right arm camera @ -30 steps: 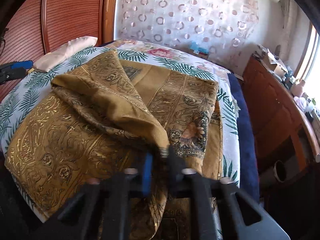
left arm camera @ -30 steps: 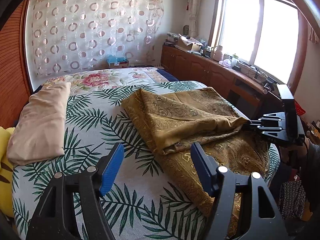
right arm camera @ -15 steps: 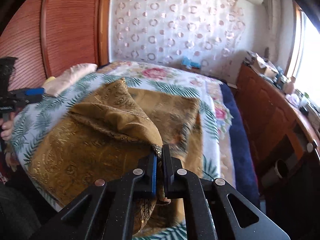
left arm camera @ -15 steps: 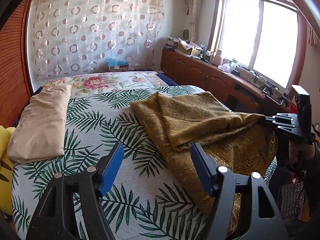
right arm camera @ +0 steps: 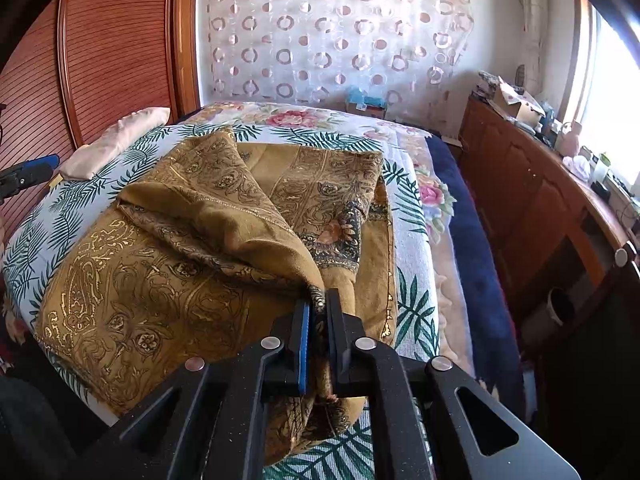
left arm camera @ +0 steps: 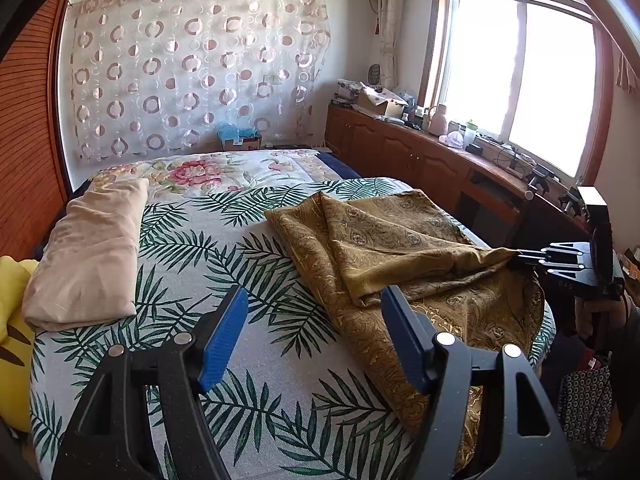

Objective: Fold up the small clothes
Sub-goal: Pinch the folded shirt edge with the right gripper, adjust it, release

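Note:
A golden-brown patterned cloth (left arm camera: 400,248) lies partly folded on the right half of the bed, one corner drawn out taut toward the bed's right edge. My right gripper (right arm camera: 319,300) has that corner (right arm camera: 316,300) pinched between its pads; its jaws are opening slightly, with the fabric still filling the gap. In the left wrist view my right gripper (left arm camera: 520,256) holds the stretched corner just above the lower layer. My left gripper (left arm camera: 315,294) hovers open over the leaf-print bedspread (left arm camera: 260,380), left of the cloth's near edge, with nothing between its blue pads (left arm camera: 224,332).
A beige pillow (left arm camera: 88,256) lies at the bed's left side, with a yellow cushion (left arm camera: 12,320) beside it. A wooden cabinet (left arm camera: 420,160) crowded with small items runs under the window on the right. My left gripper's blue tip (right arm camera: 40,162) shows at the far left.
My right gripper pulled the cloth's corner toward the bed's right edge, dragging the folded layer with it and stretching it flatter. The left gripper stayed where it was, open.

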Demonstrator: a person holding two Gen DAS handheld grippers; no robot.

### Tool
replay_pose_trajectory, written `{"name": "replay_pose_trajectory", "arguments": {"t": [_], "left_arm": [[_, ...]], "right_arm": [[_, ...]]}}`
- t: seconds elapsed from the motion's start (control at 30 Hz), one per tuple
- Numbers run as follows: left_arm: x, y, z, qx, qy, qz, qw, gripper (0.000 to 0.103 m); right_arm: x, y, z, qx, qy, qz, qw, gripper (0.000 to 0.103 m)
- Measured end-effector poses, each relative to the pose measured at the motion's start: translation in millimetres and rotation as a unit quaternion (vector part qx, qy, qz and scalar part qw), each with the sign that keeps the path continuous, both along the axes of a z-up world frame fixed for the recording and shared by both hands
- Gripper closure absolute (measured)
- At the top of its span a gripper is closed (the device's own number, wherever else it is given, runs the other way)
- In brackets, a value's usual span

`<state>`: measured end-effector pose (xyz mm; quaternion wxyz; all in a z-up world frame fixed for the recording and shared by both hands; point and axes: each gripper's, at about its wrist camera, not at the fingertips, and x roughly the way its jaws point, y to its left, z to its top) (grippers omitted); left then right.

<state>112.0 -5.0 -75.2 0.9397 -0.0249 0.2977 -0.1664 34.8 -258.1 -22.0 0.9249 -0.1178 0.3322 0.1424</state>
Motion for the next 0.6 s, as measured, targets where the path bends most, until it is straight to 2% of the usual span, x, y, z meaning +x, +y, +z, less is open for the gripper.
{"name": "replay_pose_trajectory", "arguments": {"t": [0.1, 0.17, 0.2, 0.4, 0.47, 0.6], "left_arm": [[0, 0, 0, 0.000, 0.000, 0.000, 1.0000, 0.033], [0, 1, 0, -0.001, -0.001, 0.001, 1.0000, 0.033], [0, 0, 2, -0.002, -0.001, 0.001, 1.0000, 0.033], [0, 0, 1, -0.001, -0.002, 0.002, 1.0000, 0.033], [-2, 0, 3, -0.001, -0.004, 0.003, 1.0000, 0.033], [-3, 0, 4, -0.001, -0.004, 0.004, 1.0000, 0.033]], "right_arm": [[-3, -1, 3, 0.002, -0.009, -0.001, 1.000, 0.086], [-5, 0, 7, 0.005, -0.014, 0.000, 1.000, 0.059], [-6, 0, 10, 0.008, -0.018, 0.001, 1.000, 0.056], [0, 27, 18, 0.009, -0.033, 0.038, 0.999, 0.048], [6, 41, 16, 0.008, -0.033, 0.054, 0.998, 0.044], [22, 77, 8, 0.004, -0.017, 0.100, 0.995, 0.042]]}}
